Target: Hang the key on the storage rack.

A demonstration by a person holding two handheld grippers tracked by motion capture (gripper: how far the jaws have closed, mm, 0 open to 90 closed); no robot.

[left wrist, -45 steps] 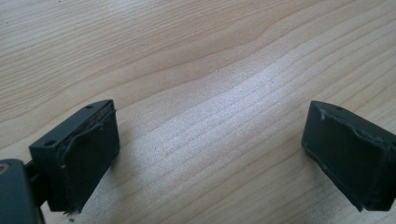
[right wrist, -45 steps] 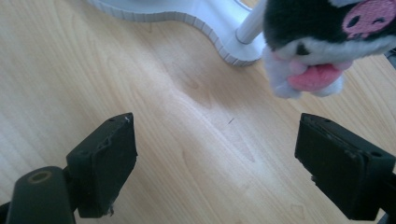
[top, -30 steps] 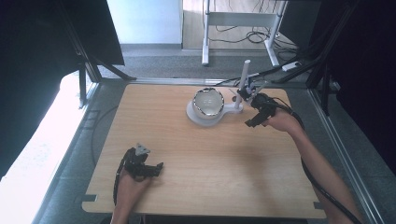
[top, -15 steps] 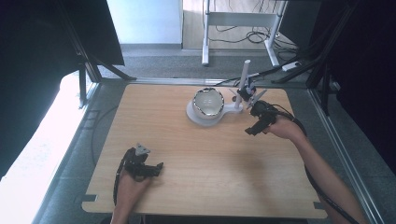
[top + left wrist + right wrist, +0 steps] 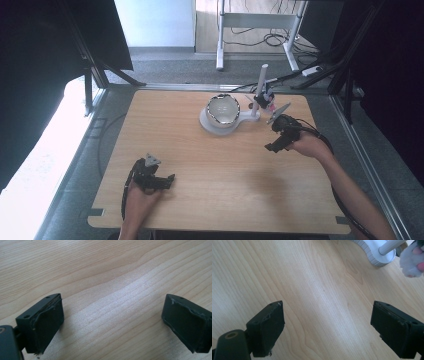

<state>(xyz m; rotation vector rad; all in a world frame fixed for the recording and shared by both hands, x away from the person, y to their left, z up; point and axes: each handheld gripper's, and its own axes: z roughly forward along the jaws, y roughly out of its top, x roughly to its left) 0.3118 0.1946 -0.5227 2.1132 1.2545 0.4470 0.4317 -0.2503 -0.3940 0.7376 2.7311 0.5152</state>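
Lying across most of the high view, the wooden table (image 5: 210, 195) is showing a pale, straight-grained top with small notches cut in its near corners. No brand, label or writing is readable on anything here.

Standing toward the far right part of the table, the white stand (image 5: 218, 125) is carrying a round base and an upright white post (image 5: 260, 82) on a short arm. A shiny metal bowl (image 5: 223, 109) is sitting on the base, its inside glinting. In the right gripper view the ribbed edge of that base and the foot of the post are showing at the top (image 5: 375, 252).

Beside the post, a small fluffy toy (image 5: 267, 100) is sitting — dark, whitish and pink in the high view, grey-white fur with pink patches at the corner of the right gripper view (image 5: 413, 261). Its exact form is too small to make out.

The right gripper (image 5: 274, 146) is hovering just near of the stand, apart from it, its jaws standing wide with bare wood between them (image 5: 327, 327).

The left gripper (image 5: 167, 180) is resting at the near left of the table, well apart from the stand — its jaws are also gaping wide over bare wood (image 5: 112, 320), holding nothing.
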